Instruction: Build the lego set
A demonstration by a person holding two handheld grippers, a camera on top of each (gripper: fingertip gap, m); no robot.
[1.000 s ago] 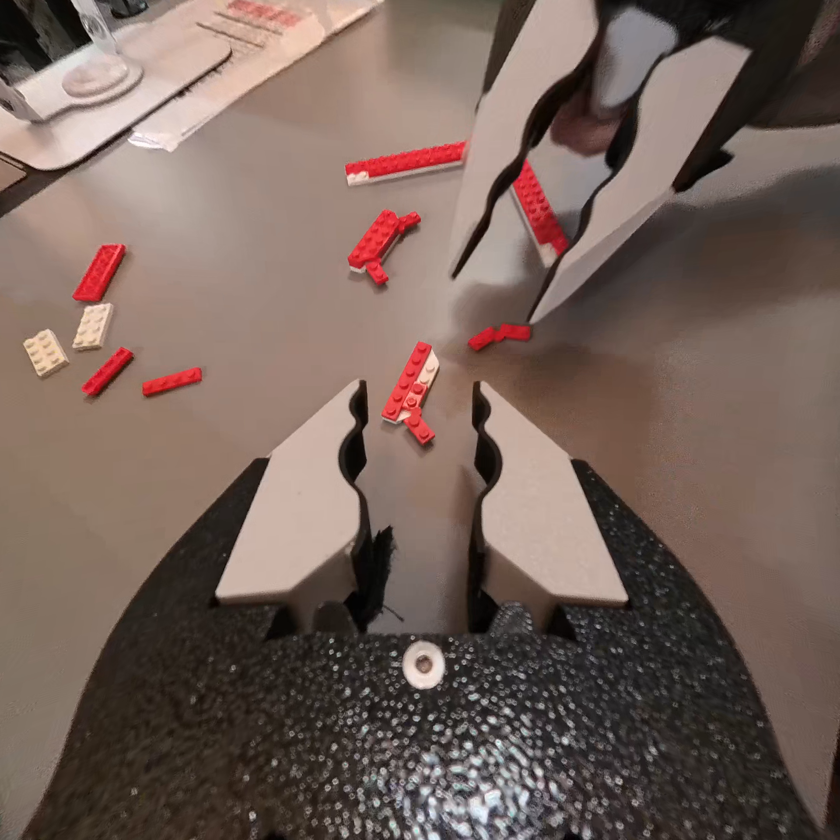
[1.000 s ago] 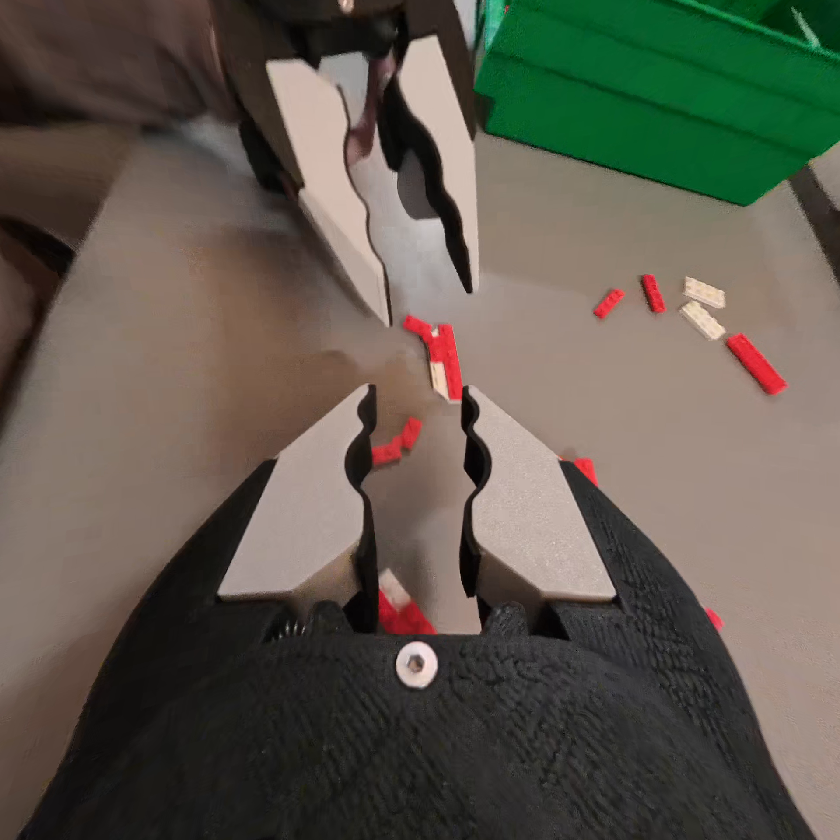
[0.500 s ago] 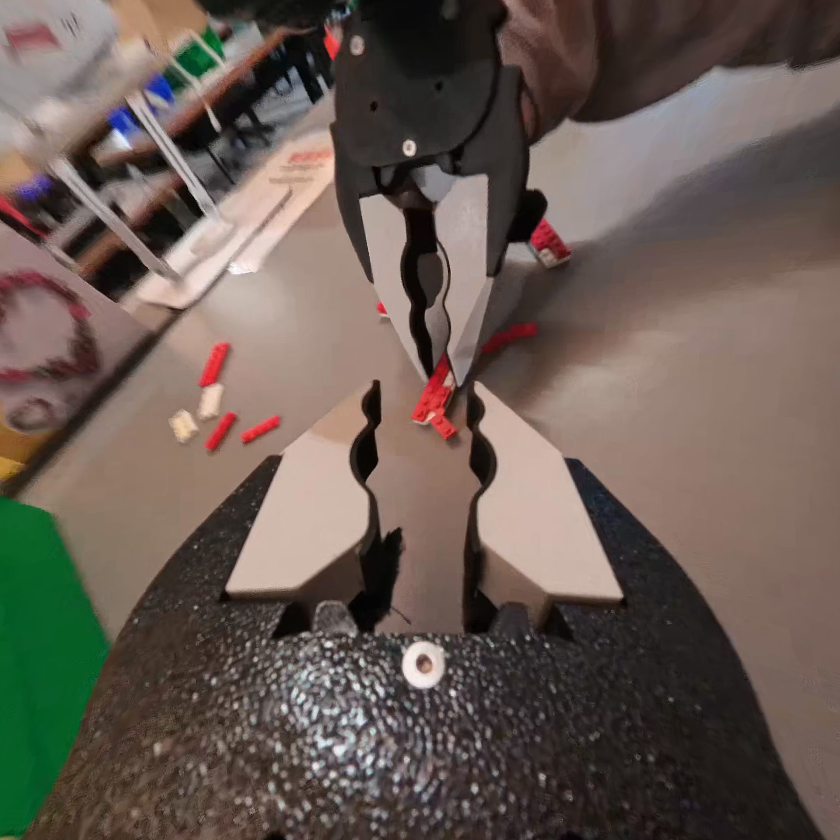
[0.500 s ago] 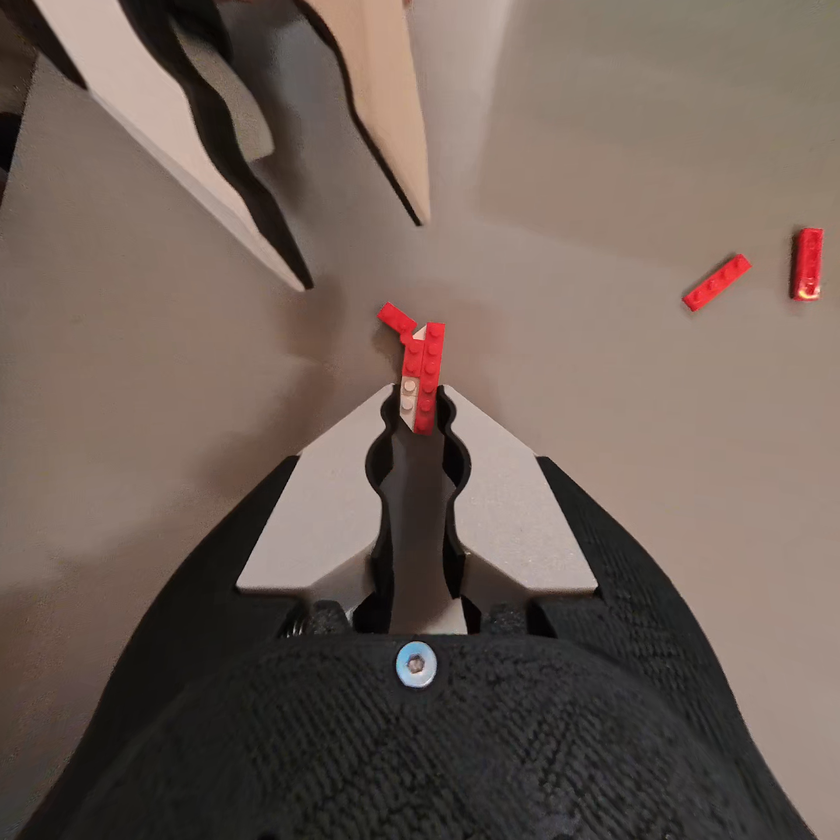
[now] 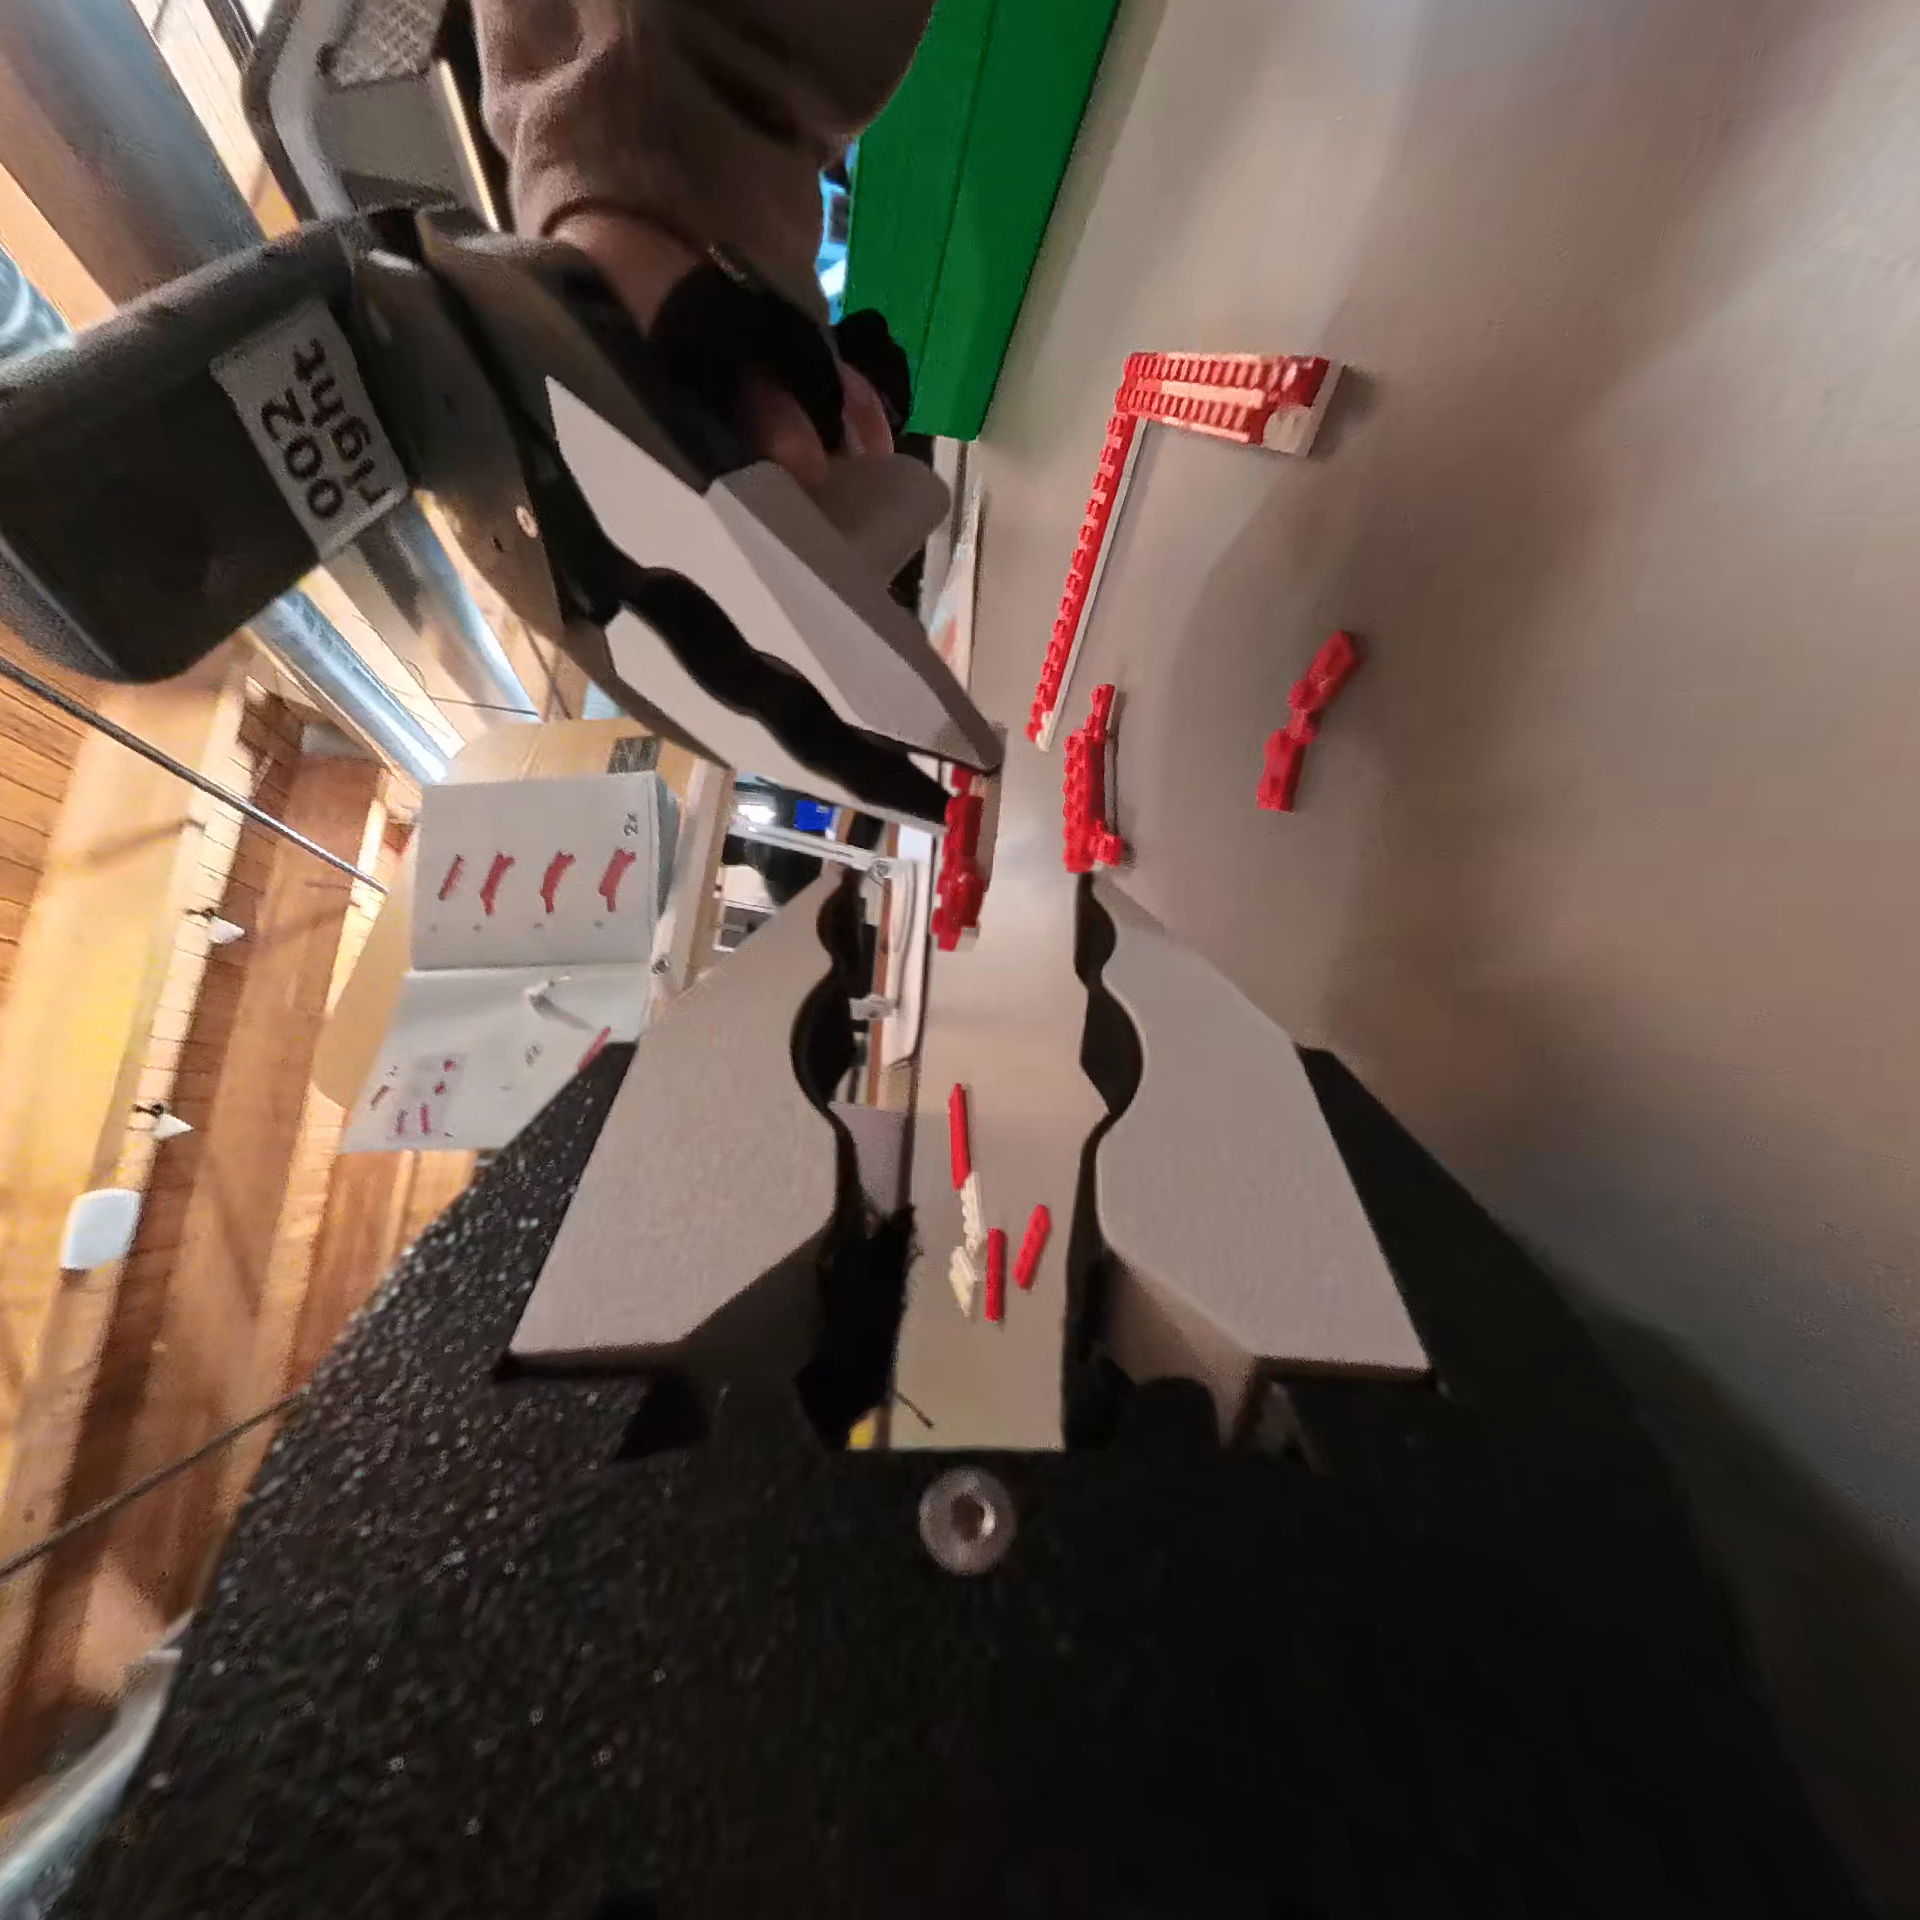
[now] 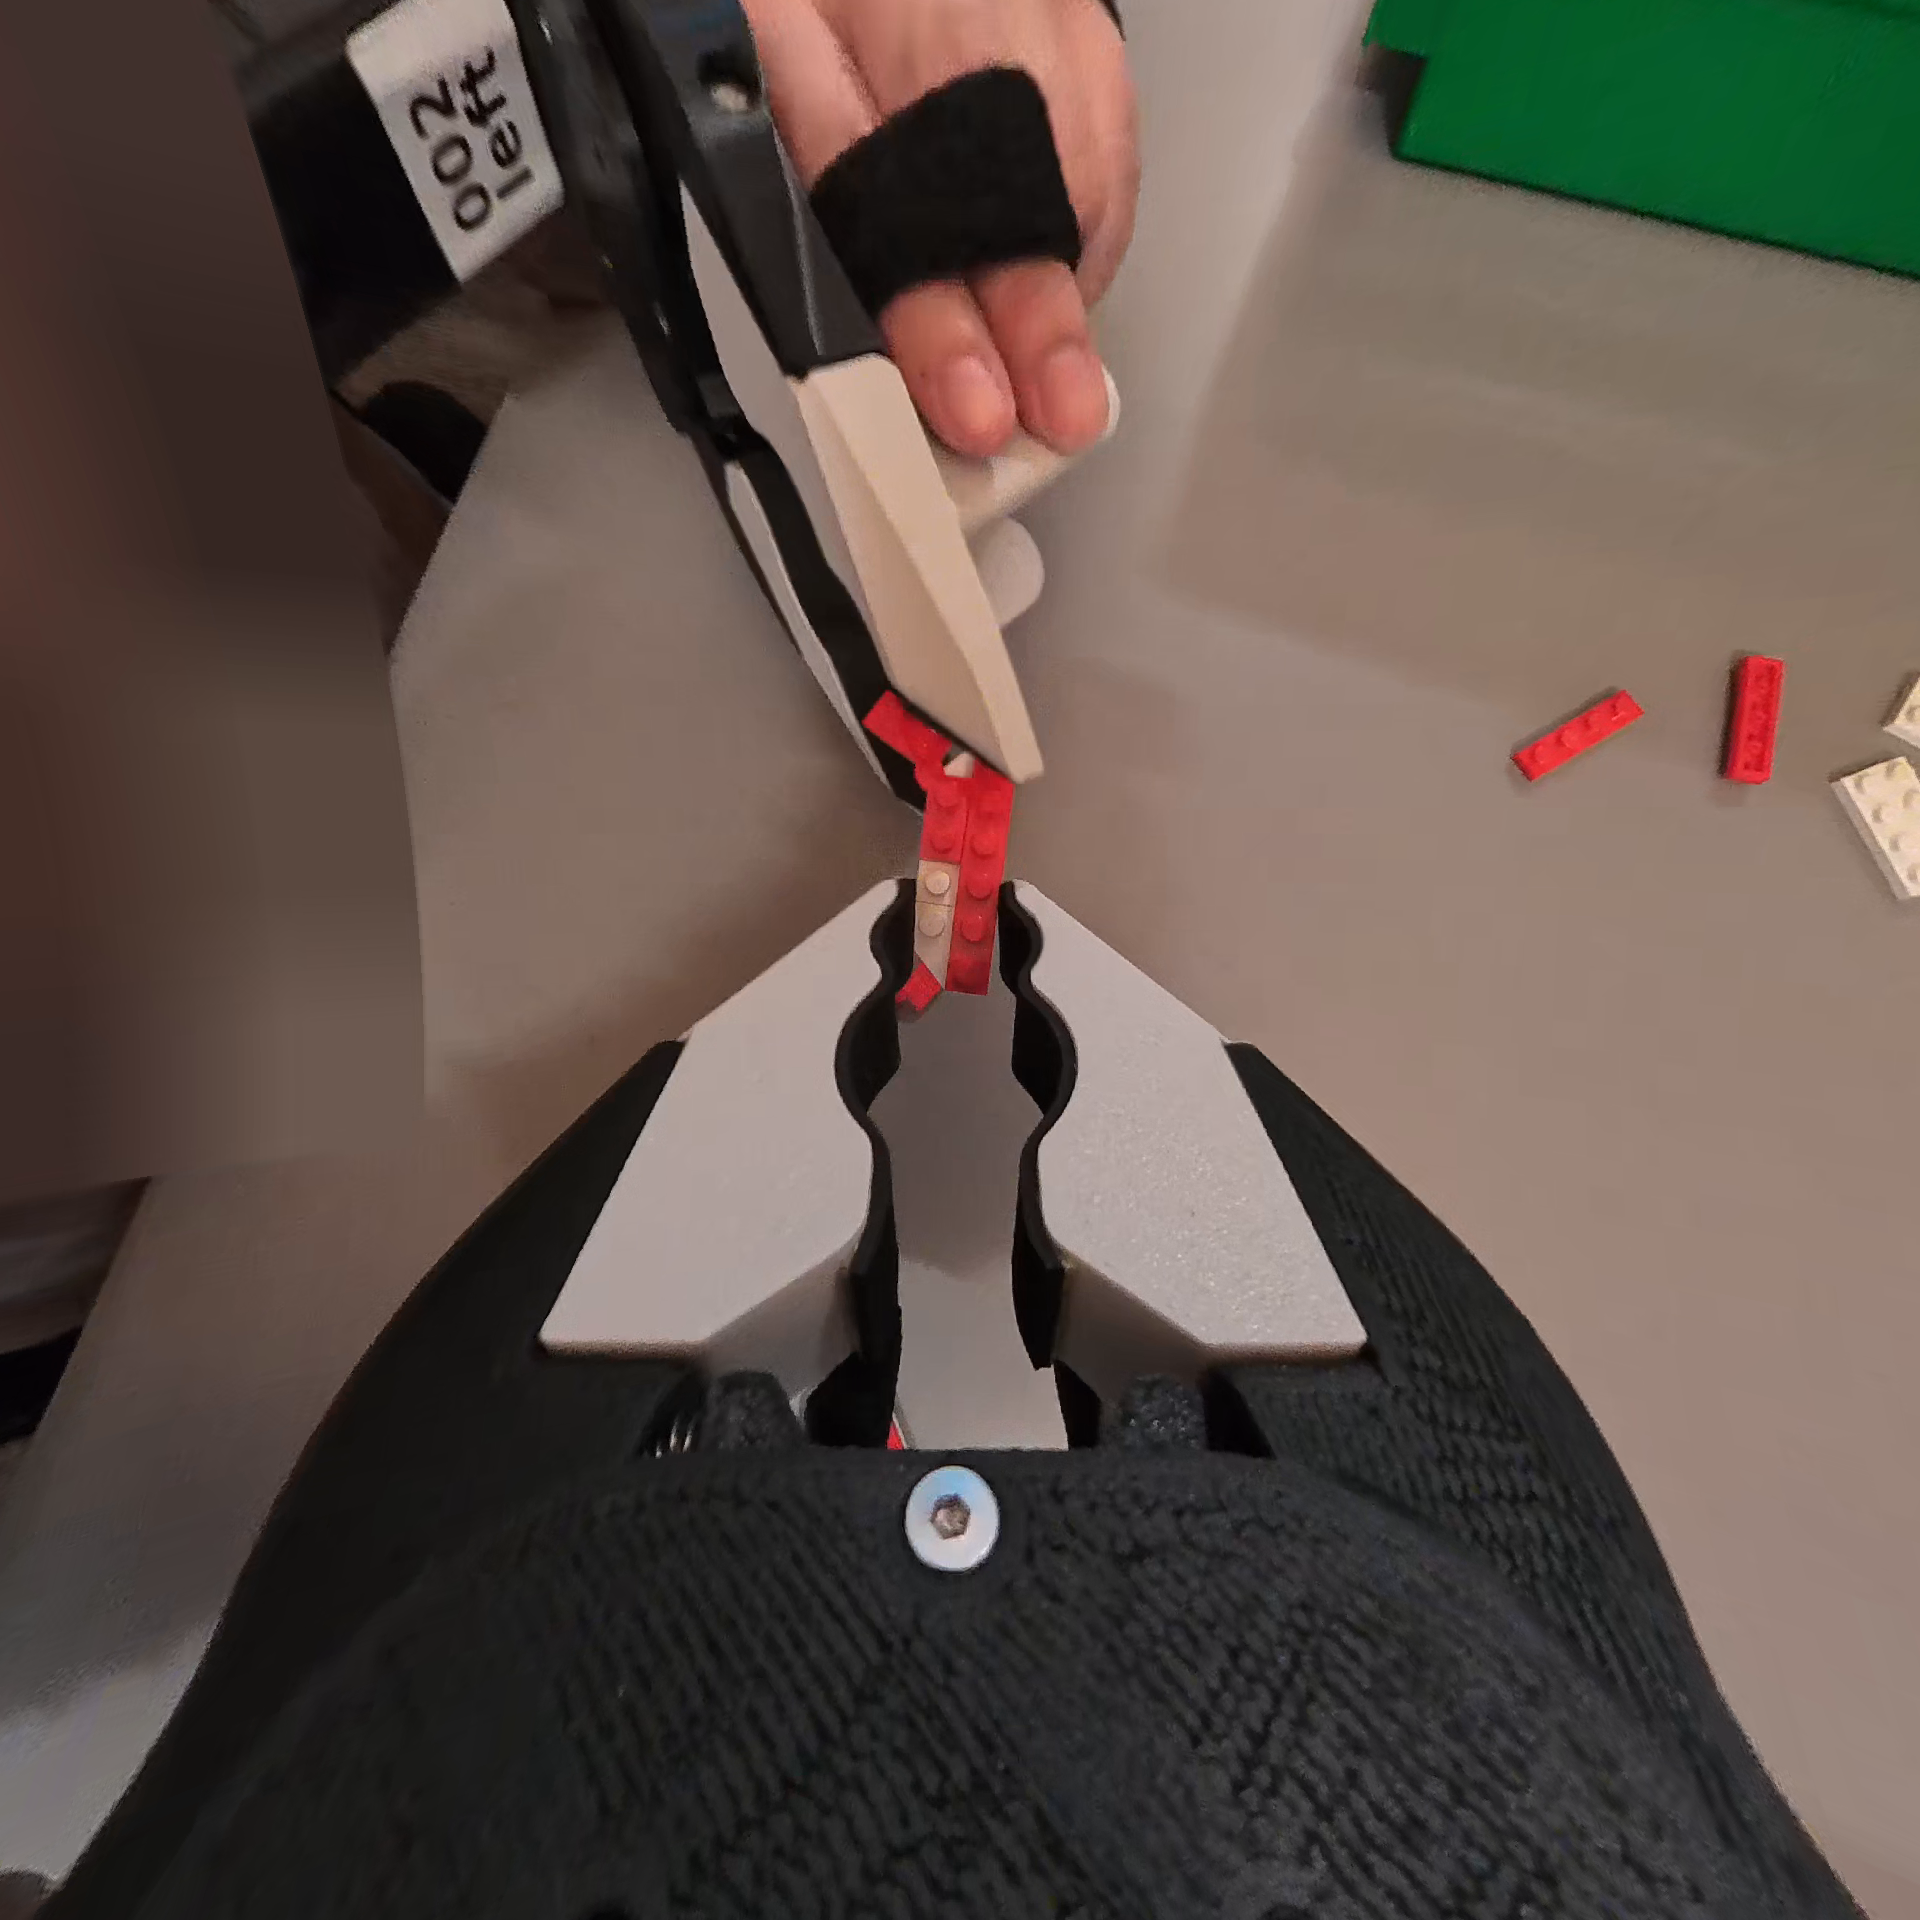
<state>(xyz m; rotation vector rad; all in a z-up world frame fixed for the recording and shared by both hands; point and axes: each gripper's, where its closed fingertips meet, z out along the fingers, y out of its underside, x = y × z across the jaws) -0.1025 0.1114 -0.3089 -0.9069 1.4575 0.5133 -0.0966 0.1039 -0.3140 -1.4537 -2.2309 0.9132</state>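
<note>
The right claw (image 6: 948, 899) is closed on a small red-and-white piece (image 6: 961, 894), gripping its near end between the tips. The left claw (image 6: 961, 774), held by a hand (image 6: 987, 208), stands open with its tips spread around the piece's far end.

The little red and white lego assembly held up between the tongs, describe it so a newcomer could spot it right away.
Start at the grey tabletop with the green bin at its far edge. Above it, the right tongs pinch a small red and white lego assembly by its near end. Unlike the loose red plates lying flat, it is lifted, with a hinged red arm on top.
</note>
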